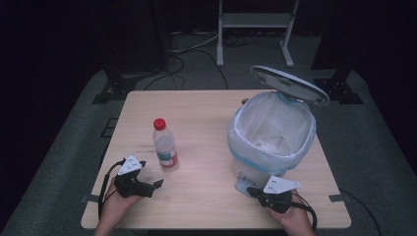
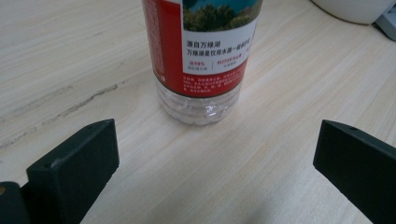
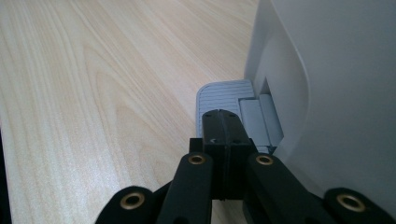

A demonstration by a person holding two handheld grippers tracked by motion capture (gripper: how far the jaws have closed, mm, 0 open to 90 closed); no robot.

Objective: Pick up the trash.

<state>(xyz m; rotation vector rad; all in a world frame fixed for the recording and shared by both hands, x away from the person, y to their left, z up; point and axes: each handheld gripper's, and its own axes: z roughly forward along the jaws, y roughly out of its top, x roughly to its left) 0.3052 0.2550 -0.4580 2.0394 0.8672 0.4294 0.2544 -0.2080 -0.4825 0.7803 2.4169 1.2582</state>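
Note:
A clear plastic bottle (image 1: 164,146) with a red cap and a red label stands upright on the left half of the wooden table (image 1: 206,108). My left gripper (image 1: 153,187) is just in front of it, open. In the left gripper view the bottle (image 2: 201,56) stands a little beyond the wide-apart jaws of this gripper (image 2: 217,140), untouched. A white pedal bin (image 1: 271,135) lined with a plastic bag stands at the right, its lid (image 1: 290,83) raised. My right gripper (image 1: 251,191) is shut, its tips (image 3: 222,116) resting on the bin's grey foot pedal (image 3: 215,95).
The bin wall (image 3: 336,93) rises close beside my right gripper. Bare tabletop lies between the bottle and the bin. Beyond the table's far edge, a white metal stand (image 1: 253,22) and dark equipment with cables stand on the floor.

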